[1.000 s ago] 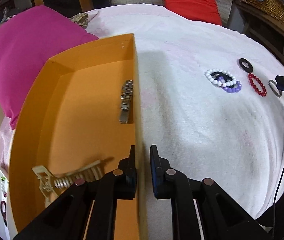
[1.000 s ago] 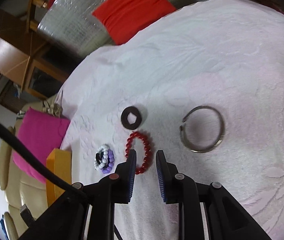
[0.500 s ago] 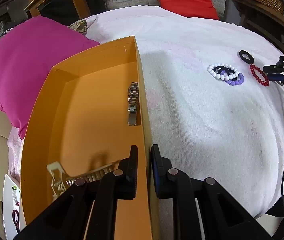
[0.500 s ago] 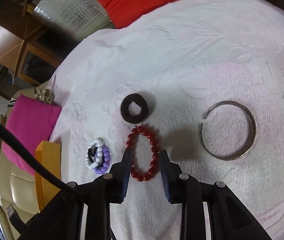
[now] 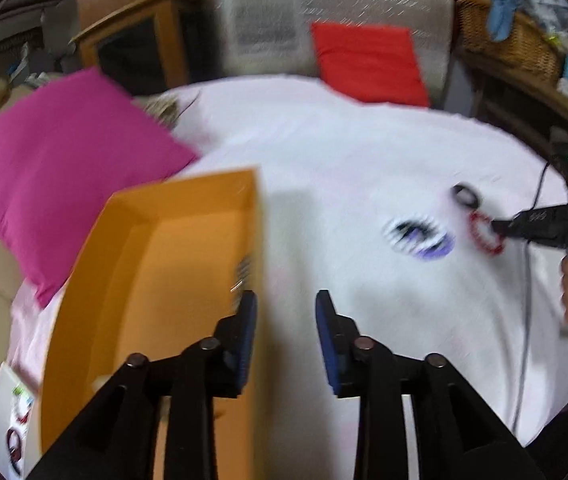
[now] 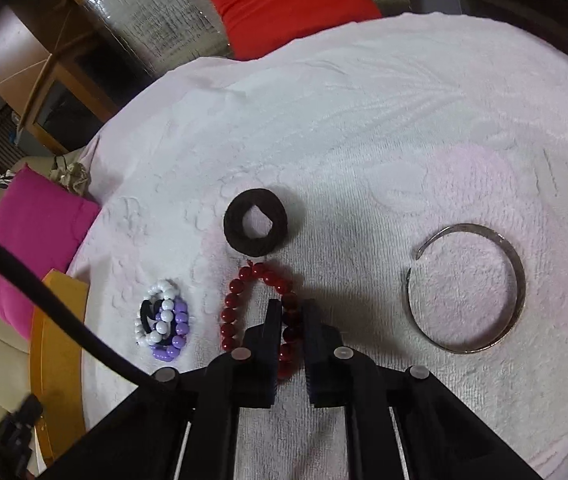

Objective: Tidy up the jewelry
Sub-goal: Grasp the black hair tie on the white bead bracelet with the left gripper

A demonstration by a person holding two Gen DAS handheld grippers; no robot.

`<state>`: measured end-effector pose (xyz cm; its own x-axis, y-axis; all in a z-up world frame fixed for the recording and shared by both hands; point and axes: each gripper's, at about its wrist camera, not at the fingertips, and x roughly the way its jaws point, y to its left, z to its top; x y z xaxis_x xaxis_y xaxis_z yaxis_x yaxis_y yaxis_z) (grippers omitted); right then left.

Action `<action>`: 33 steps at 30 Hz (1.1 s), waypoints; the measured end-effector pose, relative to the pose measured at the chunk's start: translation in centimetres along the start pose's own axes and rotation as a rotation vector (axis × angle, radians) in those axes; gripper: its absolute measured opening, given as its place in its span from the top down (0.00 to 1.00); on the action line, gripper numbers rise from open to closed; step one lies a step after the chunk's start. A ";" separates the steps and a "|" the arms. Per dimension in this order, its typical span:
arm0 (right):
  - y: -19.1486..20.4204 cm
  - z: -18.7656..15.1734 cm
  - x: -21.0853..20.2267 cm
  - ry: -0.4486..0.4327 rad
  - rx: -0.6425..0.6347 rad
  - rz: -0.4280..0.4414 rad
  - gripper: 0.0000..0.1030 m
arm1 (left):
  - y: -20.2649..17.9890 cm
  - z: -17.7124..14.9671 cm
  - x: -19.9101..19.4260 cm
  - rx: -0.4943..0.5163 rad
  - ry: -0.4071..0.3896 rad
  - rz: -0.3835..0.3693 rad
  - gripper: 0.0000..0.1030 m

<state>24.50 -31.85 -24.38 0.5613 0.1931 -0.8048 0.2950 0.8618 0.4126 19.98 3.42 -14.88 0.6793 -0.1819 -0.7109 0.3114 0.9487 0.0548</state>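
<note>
An orange box (image 5: 155, 280) lies open on the white cloth; a metal watch band (image 5: 241, 274) shows blurred inside it. My left gripper (image 5: 286, 312) is open and empty above the box's right wall. My right gripper (image 6: 292, 316) is down on the cloth with its jaws closed around the right side of a red bead bracelet (image 6: 235, 308), which still lies on the cloth. The bracelet (image 5: 482, 232) and right gripper (image 5: 500, 227) also show in the blurred left wrist view. A white, purple and black bead cluster (image 6: 163, 324) lies left of it.
A black hair tie (image 6: 255, 222) lies just beyond the red bracelet. A silver open bangle (image 6: 468, 286) lies to the right. A magenta pillow (image 5: 55, 168) sits left of the box, a red cushion (image 5: 368, 64) at the back. A black cable (image 6: 43, 304) crosses the left.
My left gripper has opened, let go of the box wall and lifted. My right gripper has dropped onto the red bracelet and closed on its right side.
</note>
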 end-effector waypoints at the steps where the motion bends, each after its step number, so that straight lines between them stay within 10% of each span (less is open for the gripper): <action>1: -0.1 -0.1 -0.3 0.001 0.005 0.018 0.90 | -0.8 0.4 0.2 0.016 -0.013 -0.019 0.60; 22: -3.5 0.0 -1.0 0.069 0.130 0.090 0.90 | -12.9 4.9 14.2 0.067 0.130 -0.155 0.50; 26: -3.3 0.1 -0.8 0.064 0.123 0.086 0.90 | -11.9 5.1 14.9 0.034 0.172 -0.142 0.86; 33: -3.1 -0.1 -1.2 0.048 0.126 0.078 0.90 | -7.5 5.2 12.4 -0.049 0.129 -0.127 0.86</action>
<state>22.83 -34.73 -24.77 0.5497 0.2817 -0.7864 0.3481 0.7785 0.5222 29.51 -7.27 -20.47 0.5450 -0.2691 -0.7941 0.3542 0.9323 -0.0729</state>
